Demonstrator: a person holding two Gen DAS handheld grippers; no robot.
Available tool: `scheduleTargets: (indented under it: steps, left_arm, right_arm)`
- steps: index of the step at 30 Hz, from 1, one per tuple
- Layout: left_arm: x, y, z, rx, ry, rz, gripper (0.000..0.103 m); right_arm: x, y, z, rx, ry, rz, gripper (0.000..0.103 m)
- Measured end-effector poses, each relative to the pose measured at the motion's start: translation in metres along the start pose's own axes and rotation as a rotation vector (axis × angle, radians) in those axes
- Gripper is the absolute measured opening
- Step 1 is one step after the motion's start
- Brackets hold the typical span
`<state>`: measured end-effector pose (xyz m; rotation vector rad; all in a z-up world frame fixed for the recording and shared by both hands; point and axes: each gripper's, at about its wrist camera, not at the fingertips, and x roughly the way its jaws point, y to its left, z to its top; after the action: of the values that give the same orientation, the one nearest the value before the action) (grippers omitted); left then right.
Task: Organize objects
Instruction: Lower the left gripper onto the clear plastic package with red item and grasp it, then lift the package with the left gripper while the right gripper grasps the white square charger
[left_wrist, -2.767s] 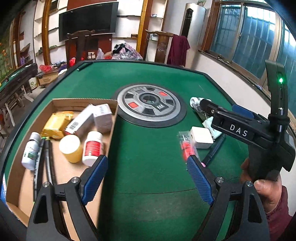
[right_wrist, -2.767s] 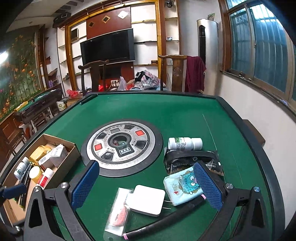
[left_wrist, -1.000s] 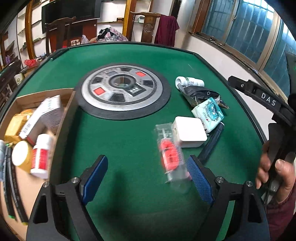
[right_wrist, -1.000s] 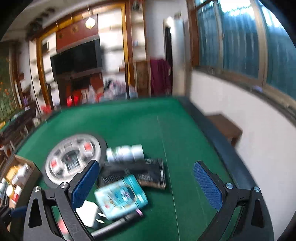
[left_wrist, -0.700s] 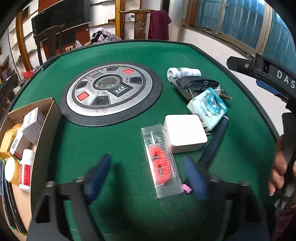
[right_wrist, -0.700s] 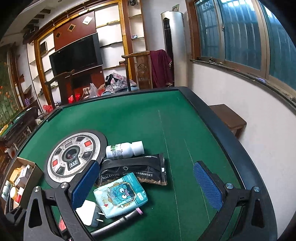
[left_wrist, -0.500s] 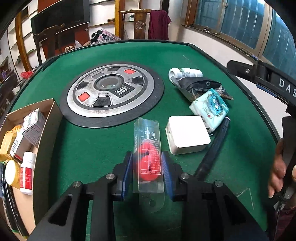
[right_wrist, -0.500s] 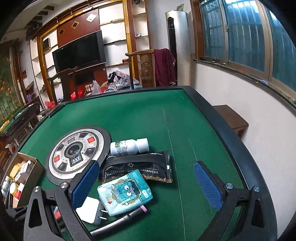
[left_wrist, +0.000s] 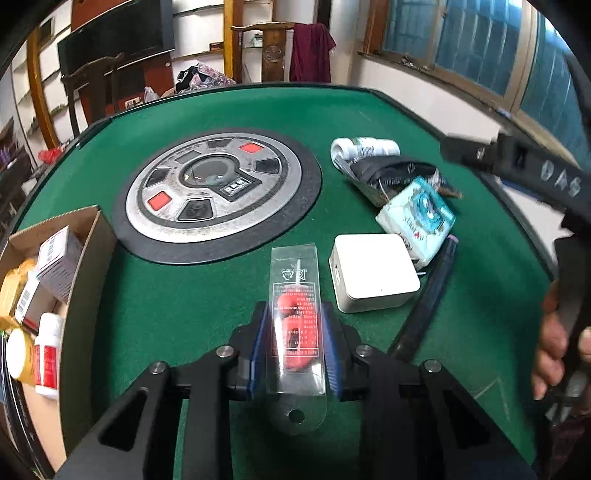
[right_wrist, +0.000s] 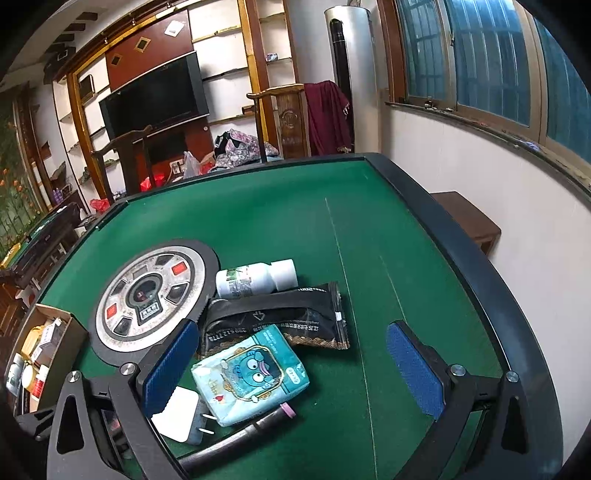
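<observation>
A clear packet (left_wrist: 295, 280) with a red item inside lies on the green table, and my left gripper (left_wrist: 294, 325) is closing with its blue pads pressed on the packet's two long edges. Just right of it sit a white charger (left_wrist: 373, 271), a cartoon tissue pack (left_wrist: 415, 212) and a black pen (left_wrist: 430, 295). My right gripper (right_wrist: 291, 332) hangs open above the tissue pack (right_wrist: 251, 373) and a black packet (right_wrist: 280, 314), holding nothing. A white bottle (right_wrist: 255, 278) lies behind them.
A cardboard box (left_wrist: 86, 258) at the left holds bottles, small cartons and a yellow pack. A round metal control panel (left_wrist: 218, 192) fills the table's middle. A hand (left_wrist: 550, 350) grips the right gripper's handle at the right edge. The table rim (right_wrist: 461, 258) curves along the right.
My left gripper's jaws have come together from wide open onto the clear packet, which now lies straight between the pads. The right gripper's view has steadied over the tissue pack.
</observation>
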<state>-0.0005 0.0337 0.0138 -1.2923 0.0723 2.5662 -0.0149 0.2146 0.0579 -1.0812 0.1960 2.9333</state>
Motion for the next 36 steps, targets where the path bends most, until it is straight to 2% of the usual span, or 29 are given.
scheduleTargets:
  steps: [7,14,19,20,24,26,28,36]
  left_arm:
    - [-0.047,0.015,-0.011,-0.063,-0.061,-0.052,0.027]
    - [-0.112,0.034,-0.037,-0.065,-0.172,-0.024,0.027]
    - [-0.137,0.055,-0.052,-0.086,-0.213,-0.045,0.027]
    - [-0.141,0.060,-0.056,-0.089,-0.221,-0.047,0.027]
    - [-0.150,0.079,-0.066,-0.121,-0.241,-0.058,0.027]
    - [-0.151,0.089,-0.071,-0.149,-0.242,-0.066,0.027]
    - [-0.153,0.098,-0.077,-0.173,-0.242,-0.070,0.027]
    - [-0.164,0.126,-0.096,-0.226,-0.264,-0.050,0.027]
  right_arm:
    - [0.005,0.000,-0.003,-0.010,0.013,-0.003,0.103]
    - [0.015,0.008,-0.012,-0.065,0.012,-0.059,0.103]
    - [0.019,0.016,-0.023,-0.119,0.037,-0.099,0.103]
    - [0.015,0.017,-0.024,-0.111,0.049,-0.093,0.103]
    - [-0.020,0.034,-0.032,-0.080,0.048,0.079,0.103]
    - [-0.023,0.049,-0.033,-0.078,0.105,0.203,0.103]
    - [-0.016,0.062,-0.033,-0.070,0.170,0.270,0.103]
    - [0.019,0.097,-0.041,-0.130,0.298,0.203,0.101]
